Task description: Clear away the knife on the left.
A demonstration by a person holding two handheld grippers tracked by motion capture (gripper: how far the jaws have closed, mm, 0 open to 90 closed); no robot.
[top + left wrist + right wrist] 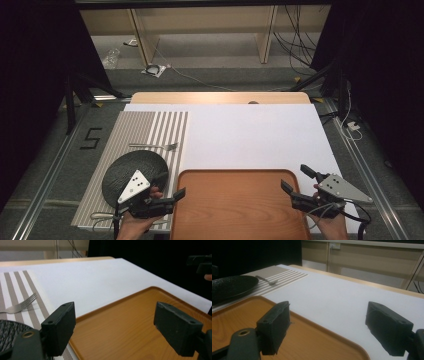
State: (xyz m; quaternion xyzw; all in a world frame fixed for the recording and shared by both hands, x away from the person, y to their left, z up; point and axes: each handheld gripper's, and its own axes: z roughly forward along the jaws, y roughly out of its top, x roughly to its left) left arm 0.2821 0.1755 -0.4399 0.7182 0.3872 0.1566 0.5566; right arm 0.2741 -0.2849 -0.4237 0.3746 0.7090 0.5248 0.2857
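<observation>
Reading "5" (91, 138) taped beside striped placemat (150, 127).

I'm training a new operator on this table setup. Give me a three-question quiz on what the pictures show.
1. True or false: the fork lies on the wooden tray.
2. What does the black plate rest on: A) the striped placemat, B) the white sheet, C) the tray?
3. How do the jaws of the left gripper and the right gripper stand, and do they hold anything?

Key: 1 false, it lies on the placemat beyond the plate. 2 A. 3 both open, holding nothing.
</observation>
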